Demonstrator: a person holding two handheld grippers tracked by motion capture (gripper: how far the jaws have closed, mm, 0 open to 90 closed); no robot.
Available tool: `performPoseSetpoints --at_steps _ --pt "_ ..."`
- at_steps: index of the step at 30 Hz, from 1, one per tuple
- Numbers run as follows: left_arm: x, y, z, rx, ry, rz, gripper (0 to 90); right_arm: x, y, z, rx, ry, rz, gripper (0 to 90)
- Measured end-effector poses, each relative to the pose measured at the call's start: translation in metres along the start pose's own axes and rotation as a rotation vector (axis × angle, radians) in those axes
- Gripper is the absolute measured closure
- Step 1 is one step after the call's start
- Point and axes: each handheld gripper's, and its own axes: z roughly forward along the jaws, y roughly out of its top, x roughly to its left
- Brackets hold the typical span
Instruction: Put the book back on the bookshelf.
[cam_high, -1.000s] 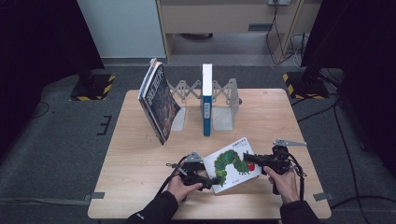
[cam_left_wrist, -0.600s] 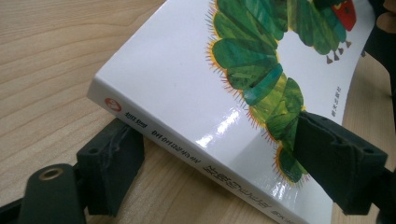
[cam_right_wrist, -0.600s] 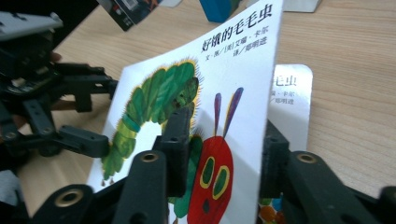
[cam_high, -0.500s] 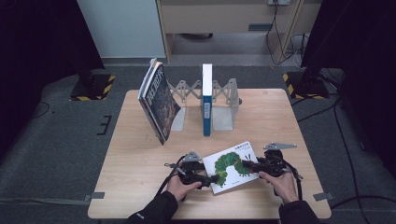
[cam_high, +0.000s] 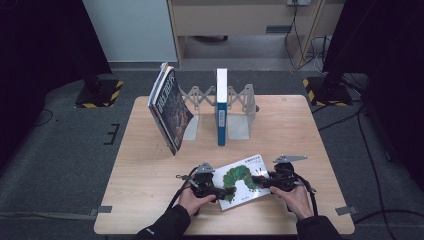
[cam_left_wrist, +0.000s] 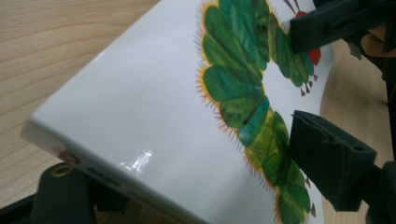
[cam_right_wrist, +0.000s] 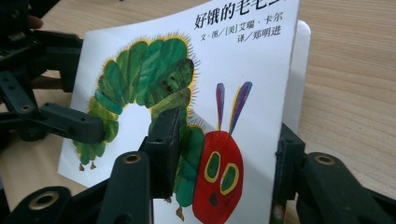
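Observation:
A white picture book with a green caterpillar and a red head on its cover (cam_high: 243, 180) is held tilted just above the front of the wooden table (cam_high: 145, 195). My left gripper (cam_high: 220, 193) is shut on its left edge: one jaw lies under the spine, the other on the cover (cam_left_wrist: 261, 140). My right gripper (cam_high: 259, 181) is shut on the book's right part, one jaw pressed on the cover (cam_right_wrist: 224, 93), the other behind it. In the right gripper view the left gripper (cam_right_wrist: 70, 123) clamps the far edge.
At the back of the table stands a grey expanding book rack (cam_high: 240, 102) with a blue-spined book (cam_high: 221, 107) upright in it. A dark-covered book (cam_high: 170, 112) leans at the rack's left end. Bare wood lies on both sides of my hands.
The right gripper has moved left and toward the front edge, closing in on the book. The book has shifted slightly nearer the person and tilted. The left gripper has barely moved.

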Motion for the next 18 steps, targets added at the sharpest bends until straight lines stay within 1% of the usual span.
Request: performPoseSetpoints --at_steps 1,2,3,5,7,8,9,10,12,14,17,18 --pt "0.000 0.000 0.000 -0.001 -0.002 -0.003 20.6 0.000 0.000 0.000 -0.002 0.002 0.007 51.4" --pt "0.000 0.000 0.000 -0.002 -0.001 -0.005 20.6 -0.001 0.000 0.000 -0.002 -0.001 0.001 49.3" --pt "0.000 0.000 0.000 -0.003 -0.002 -0.006 20.6 0.000 0.000 0.000 -0.003 -0.011 0.000 47.4" --pt "0.001 -0.001 -0.001 -0.009 -0.002 -0.013 21.4 0.002 0.001 0.000 0.002 -0.044 -0.036 43.8" --pt "0.001 -0.001 -0.001 -0.007 0.002 -0.014 23.2 0.003 0.001 -0.001 0.007 -0.069 -0.052 41.0" --pt "0.001 -0.001 0.000 -0.018 -0.002 -0.006 24.0 0.002 0.001 -0.001 0.001 -0.079 -0.055 40.0" --pt "0.001 -0.001 0.000 -0.022 -0.009 -0.003 25.0 0.001 0.001 -0.002 -0.005 -0.088 -0.045 39.8" --pt "0.001 -0.001 -0.002 -0.008 0.008 -0.016 25.5 -0.001 0.001 -0.003 -0.006 -0.092 -0.044 39.1" --pt "0.001 -0.001 -0.002 -0.009 0.008 -0.018 26.1 -0.004 -0.001 -0.003 0.003 -0.105 -0.038 38.0" --pt "0.000 -0.002 -0.002 -0.010 0.007 -0.024 26.7 -0.007 -0.003 -0.002 0.028 -0.113 -0.026 36.2" --pt "0.000 -0.002 -0.003 -0.007 0.001 -0.046 28.8 -0.008 -0.004 0.002 0.059 -0.128 -0.033 33.2" --pt "0.000 -0.002 -0.003 -0.006 -0.001 -0.051 29.9 -0.008 -0.004 0.004 0.068 -0.120 -0.026 32.6"
